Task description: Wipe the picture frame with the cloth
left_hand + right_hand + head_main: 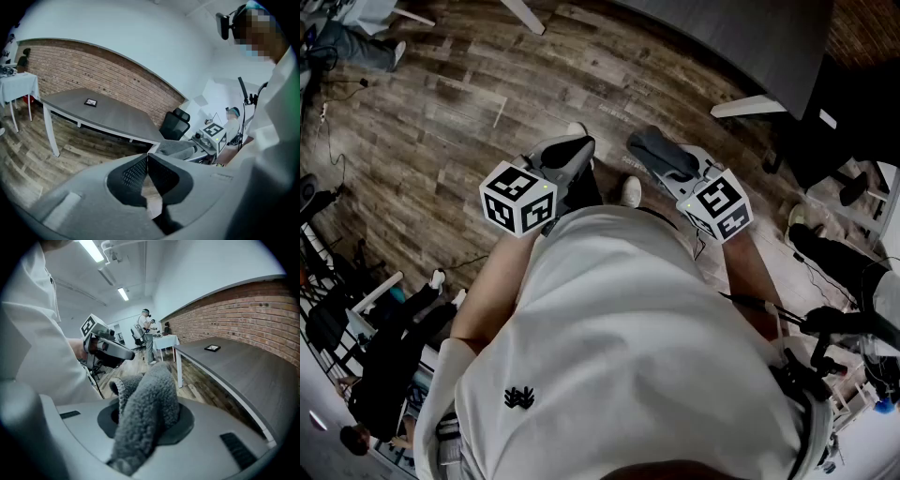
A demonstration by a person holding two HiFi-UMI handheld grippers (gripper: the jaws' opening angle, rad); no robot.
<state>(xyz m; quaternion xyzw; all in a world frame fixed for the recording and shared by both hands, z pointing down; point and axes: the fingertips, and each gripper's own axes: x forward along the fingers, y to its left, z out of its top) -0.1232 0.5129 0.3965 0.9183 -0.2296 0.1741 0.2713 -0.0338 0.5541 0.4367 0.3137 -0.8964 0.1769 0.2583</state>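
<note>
A small dark picture frame [90,102] lies flat on the long grey table [112,119], far from both grippers; the right gripper view shows the same frame [212,348] on the table top [243,371]. My right gripper [149,416] is shut on a grey fluffy cloth [152,380] that bulges out of its jaws. In the head view that cloth [659,153] sticks out ahead of the right gripper [654,150]. My left gripper [147,157] is shut with nothing between its pads. Both grippers are held close in front of my white shirt, and the left gripper [572,150] is beside the right.
A black office chair [176,124] stands at the table's far end. A small table with a white cover [18,86] is at the left. A person [146,331] stands by another white table farther back. The floor is wood planks [459,103], with cables and gear at its edges.
</note>
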